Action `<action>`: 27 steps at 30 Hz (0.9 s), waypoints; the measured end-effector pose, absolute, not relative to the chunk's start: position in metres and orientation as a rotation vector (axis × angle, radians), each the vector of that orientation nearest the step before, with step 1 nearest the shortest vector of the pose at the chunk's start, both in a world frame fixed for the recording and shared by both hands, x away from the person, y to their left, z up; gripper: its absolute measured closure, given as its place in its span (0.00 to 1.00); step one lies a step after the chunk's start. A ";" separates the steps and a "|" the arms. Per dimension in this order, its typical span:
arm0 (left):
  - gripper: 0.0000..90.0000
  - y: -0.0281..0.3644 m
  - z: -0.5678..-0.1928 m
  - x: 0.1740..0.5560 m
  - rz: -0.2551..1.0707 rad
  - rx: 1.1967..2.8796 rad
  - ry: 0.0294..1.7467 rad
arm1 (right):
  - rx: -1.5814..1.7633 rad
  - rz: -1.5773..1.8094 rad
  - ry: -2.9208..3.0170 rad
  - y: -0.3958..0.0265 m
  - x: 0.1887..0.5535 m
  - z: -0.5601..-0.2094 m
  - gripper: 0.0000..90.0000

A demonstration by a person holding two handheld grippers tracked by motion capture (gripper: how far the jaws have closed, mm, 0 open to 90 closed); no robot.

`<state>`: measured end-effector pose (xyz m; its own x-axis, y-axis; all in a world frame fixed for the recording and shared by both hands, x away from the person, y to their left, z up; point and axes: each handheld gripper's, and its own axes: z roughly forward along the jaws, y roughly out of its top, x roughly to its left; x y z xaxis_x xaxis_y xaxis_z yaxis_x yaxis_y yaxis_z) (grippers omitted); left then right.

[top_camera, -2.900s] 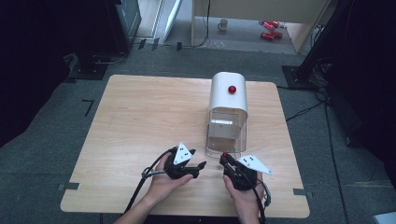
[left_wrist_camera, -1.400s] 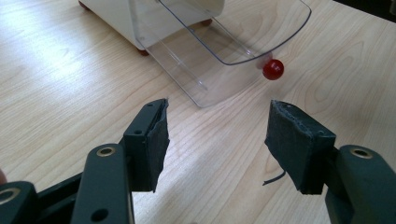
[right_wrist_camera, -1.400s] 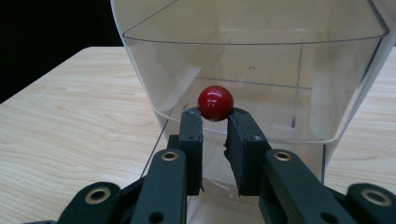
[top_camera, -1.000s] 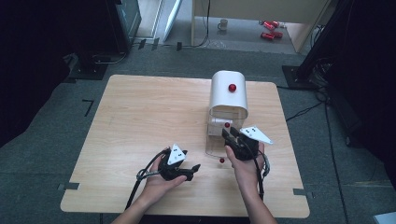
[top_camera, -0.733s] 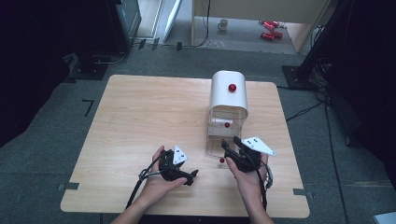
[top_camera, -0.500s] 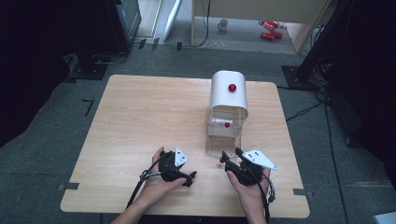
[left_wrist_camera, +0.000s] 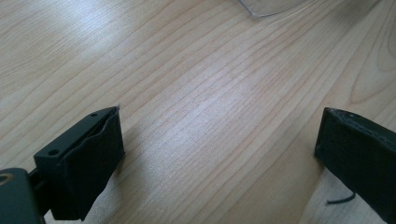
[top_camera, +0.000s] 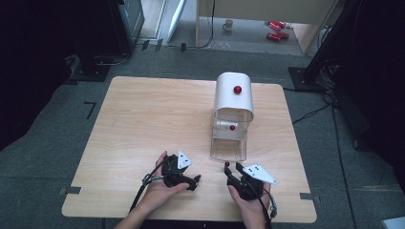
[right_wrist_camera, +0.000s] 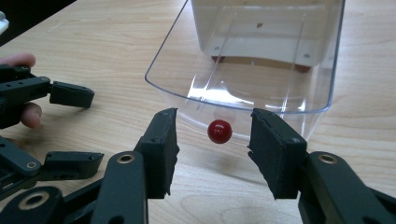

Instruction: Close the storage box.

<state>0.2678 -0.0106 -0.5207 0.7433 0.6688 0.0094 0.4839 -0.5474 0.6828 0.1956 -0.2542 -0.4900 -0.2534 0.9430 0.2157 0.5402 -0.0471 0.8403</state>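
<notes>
Closing in: right gripper point(right_wrist_camera: 212, 147) sits low over the table, its pads either side of a small red ball point(right_wrist_camera: 219, 131); the jaws have just been narrowing, yet daylight shows on both sides of the ball, so nothing is gripped.
Ball's place: between and slightly beyond the right gripper's pads, on the wood just in front of the clear tray's point(right_wrist_camera: 322, 88) curved lip; in the high view the ball point(top_camera: 227, 164) lies just ahead of that gripper point(top_camera: 234, 174).
Left gripper: spread wide point(left_wrist_camera: 219, 154), bare wood between its pads, holding nothing; in the high view it point(top_camera: 191, 181) rests beside the right one, cupped in the left hand point(top_camera: 160, 195).
Ahead of the right gripper: the clear tray juts from the foot of a white dispenser point(top_camera: 233, 93), a rounded box with a red knob point(top_camera: 237, 89) on its top; a second red ball point(top_camera: 232, 128) shows inside the clear front, above the tray.
Underneath: a pale wooden table point(top_camera: 143, 124), otherwise bare round both hands.
Done so far: as I judge it, one ball is out on the table and the right gripper is lined up on it.
Left to do: pinch the ball, lift it, and carry it wherever it belongs; it looks ready to roll if a pad nudges it off-centre.
</notes>
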 end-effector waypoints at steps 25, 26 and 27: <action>0.01 -0.011 -0.521 0.268 0.352 2.261 0.863 | 1.650 1.135 1.836 -0.243 0.218 -0.521 0.77; 0.01 -0.011 -0.521 0.268 0.352 2.261 0.863 | 1.656 1.131 1.835 -0.243 0.219 -0.521 0.79; 0.01 -0.011 -0.521 0.268 0.352 2.261 0.863 | 1.656 1.128 1.833 -0.242 0.219 -0.522 0.80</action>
<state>0.2677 -0.0106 -0.5207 0.7431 0.6691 0.0090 0.4845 -0.5473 0.6825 0.2188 -0.2424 -0.5215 -0.2003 0.9580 0.2054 0.6148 -0.0403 0.7876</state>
